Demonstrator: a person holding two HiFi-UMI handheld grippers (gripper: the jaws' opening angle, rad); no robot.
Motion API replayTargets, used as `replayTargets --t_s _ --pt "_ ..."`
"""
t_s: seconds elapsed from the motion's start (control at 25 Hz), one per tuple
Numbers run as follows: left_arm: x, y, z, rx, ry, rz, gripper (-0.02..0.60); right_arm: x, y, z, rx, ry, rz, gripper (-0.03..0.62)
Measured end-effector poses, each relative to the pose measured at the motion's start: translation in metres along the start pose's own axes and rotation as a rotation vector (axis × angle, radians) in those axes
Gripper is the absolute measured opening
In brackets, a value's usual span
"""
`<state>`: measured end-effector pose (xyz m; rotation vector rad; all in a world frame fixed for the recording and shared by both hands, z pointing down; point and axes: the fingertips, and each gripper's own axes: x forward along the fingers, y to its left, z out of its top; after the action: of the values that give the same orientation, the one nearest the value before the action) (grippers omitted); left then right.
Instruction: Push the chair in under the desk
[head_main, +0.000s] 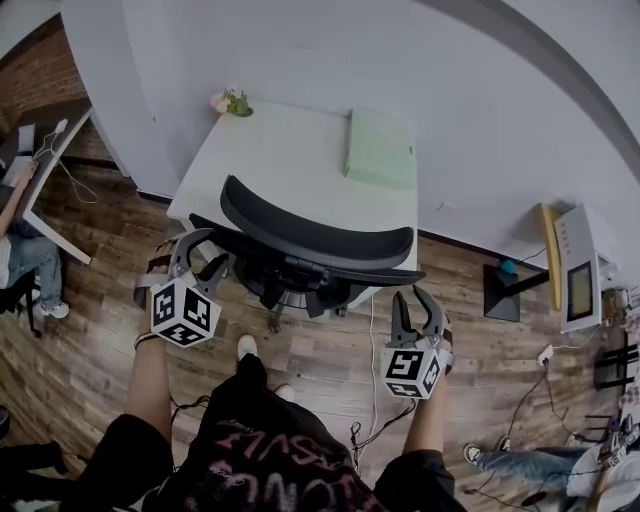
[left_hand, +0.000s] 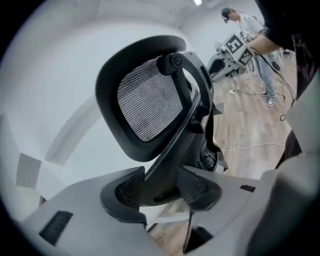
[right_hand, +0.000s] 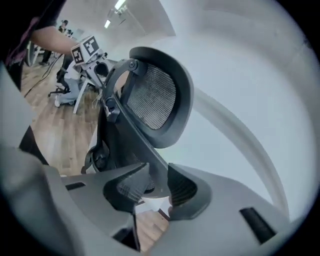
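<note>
The chair (head_main: 300, 272) is seen in the head view at the 6 o'clock edge of the white desk (head_main: 290, 150). Its curved black back (head_main: 330, 240) lies across that edge, and part of its base (head_main: 277, 312) shows on the wood floor (head_main: 90, 350) just below; the seat is hidden by the back. The left gripper (head_main: 213, 248) is placed at the chair's 8 o'clock, by the left end of the back, and the right gripper (head_main: 410, 296) at its 4 o'clock, by the right end. In the left gripper view the jaws are shown closed on the chair's dark frame (left_hand: 167, 150), which fills the gap from pad to pad. The grey mesh (left_hand: 147, 102) of the back is seen above at 12 o'clock, and the right gripper's cube (left_hand: 236, 44) far off at 1 o'clock. In the right gripper view the jaws are set narrower and are likewise closed on the frame, which is met by both pads; the mesh is seen at 12 o'clock and the left gripper's cube (right_hand: 85, 49) at 10 o'clock. On the desk a pale green folder (head_main: 380, 148) is laid flat at 1 o'clock, and small flowers (head_main: 232, 101) are placed at the 11 o'clock corner, both apart from the chair. The desk's far edge is set against a white wall (head_main: 400, 60). A white shoe (head_main: 246, 346) is planted on the floor at the chair's 6 o'clock.
</note>
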<state>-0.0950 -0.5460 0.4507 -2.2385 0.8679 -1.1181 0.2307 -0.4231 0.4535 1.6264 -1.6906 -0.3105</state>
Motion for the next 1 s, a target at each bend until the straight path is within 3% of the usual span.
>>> replayTargets --t_s 0.24,0.48,0.68,0.88,1.0 --pt "-0.037 0.004 0.0 -0.203 -0.088 0.074 0.122 -0.028 -0.006 0.007 0.17 -0.031 -0.069 0.052" --pt "-0.068 0.01 0.004 -0.339 -0.173 0.148 0.06 -0.048 -0.007 0.022 0.371 -0.088 -0.102 0.032" --pt "-0.088 0.018 0.01 -0.442 -0.254 0.201 0.027 -0.061 -0.008 0.044 0.411 -0.149 -0.118 0.032" --pt "-0.106 0.025 0.008 -0.607 -0.314 0.243 0.015 -0.073 -0.008 0.05 0.464 -0.176 -0.141 0.031" --pt "-0.114 0.029 0.011 -0.651 -0.348 0.253 0.015 -0.077 -0.01 0.053 0.499 -0.191 -0.147 0.031"
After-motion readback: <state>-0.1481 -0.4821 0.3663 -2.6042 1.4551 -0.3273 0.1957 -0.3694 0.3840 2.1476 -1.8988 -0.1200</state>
